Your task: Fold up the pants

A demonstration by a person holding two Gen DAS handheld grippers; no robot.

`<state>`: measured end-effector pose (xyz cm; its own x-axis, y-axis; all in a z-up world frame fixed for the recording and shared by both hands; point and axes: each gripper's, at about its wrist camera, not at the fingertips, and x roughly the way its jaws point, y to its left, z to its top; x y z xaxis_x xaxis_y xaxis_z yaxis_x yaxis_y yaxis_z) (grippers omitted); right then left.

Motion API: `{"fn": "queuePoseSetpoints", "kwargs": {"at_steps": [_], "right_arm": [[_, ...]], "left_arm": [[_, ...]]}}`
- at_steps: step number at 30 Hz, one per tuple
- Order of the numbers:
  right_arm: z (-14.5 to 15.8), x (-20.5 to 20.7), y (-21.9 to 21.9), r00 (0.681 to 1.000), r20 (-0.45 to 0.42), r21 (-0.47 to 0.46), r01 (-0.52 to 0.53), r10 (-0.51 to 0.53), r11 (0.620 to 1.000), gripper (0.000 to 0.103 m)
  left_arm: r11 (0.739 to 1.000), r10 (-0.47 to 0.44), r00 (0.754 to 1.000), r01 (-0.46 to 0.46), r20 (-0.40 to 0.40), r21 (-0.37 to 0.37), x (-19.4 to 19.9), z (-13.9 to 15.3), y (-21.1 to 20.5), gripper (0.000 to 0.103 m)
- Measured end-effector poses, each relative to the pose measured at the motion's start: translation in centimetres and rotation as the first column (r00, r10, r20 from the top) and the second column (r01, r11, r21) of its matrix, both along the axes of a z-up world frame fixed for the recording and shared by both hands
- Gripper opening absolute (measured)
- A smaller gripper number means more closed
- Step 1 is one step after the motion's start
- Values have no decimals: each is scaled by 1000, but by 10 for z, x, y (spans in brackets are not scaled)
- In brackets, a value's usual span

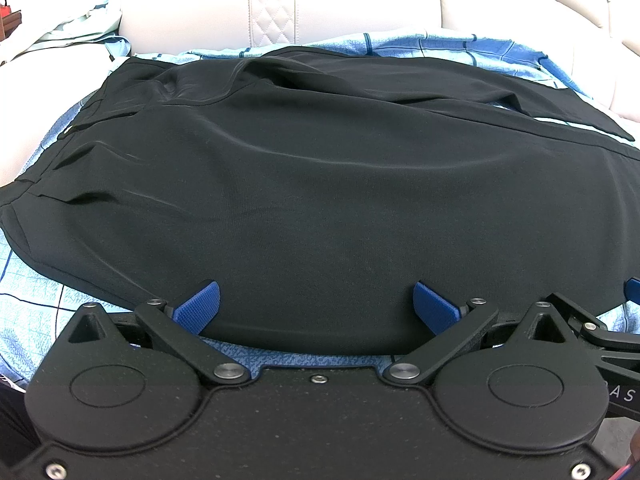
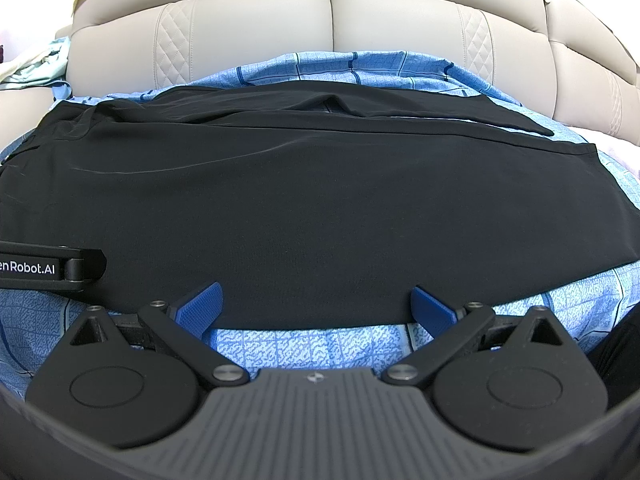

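Black pants [image 1: 320,200] on blue checked sheet [image 2: 304,346].

Both views are taken low, just above the bed's near edge, facing the far headboard [image 2: 332,20]. The pants [image 1: 320,184] are seen close up, just past each pair of tongs. The left view is set further left. Pants, sheet [image 2: 288,344] and headboard are shared.

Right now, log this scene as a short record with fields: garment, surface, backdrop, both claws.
garment: black smooth-fabric pants, spread flat, legs lying side by side, a few wrinkles
surface: blue checked cotton sheet under the pants
backdrop: cream quilted leather headboard behind
left claw: open, blue pads at the near edge of the pants, nothing gripped
right claw: open, at the same near edge, nothing gripped
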<state>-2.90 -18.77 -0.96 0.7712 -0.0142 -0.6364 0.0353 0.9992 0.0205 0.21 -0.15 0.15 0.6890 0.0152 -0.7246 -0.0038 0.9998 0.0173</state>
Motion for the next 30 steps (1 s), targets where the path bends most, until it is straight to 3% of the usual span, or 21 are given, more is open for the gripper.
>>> {"fn": "queuePoseSetpoints", "kwargs": {"at_steps": [27,30], "right_arm": [[2,-2,2,1000,-15,1,-1,1,1000,103],[3,2,2,999,-34,2,-8,8,1000,103]], "left_arm": [[1000,-4,1000,4,1,2,0,-2,0,103],[1000,-11,999,11,-34,-2,4,1,4,103]]}}
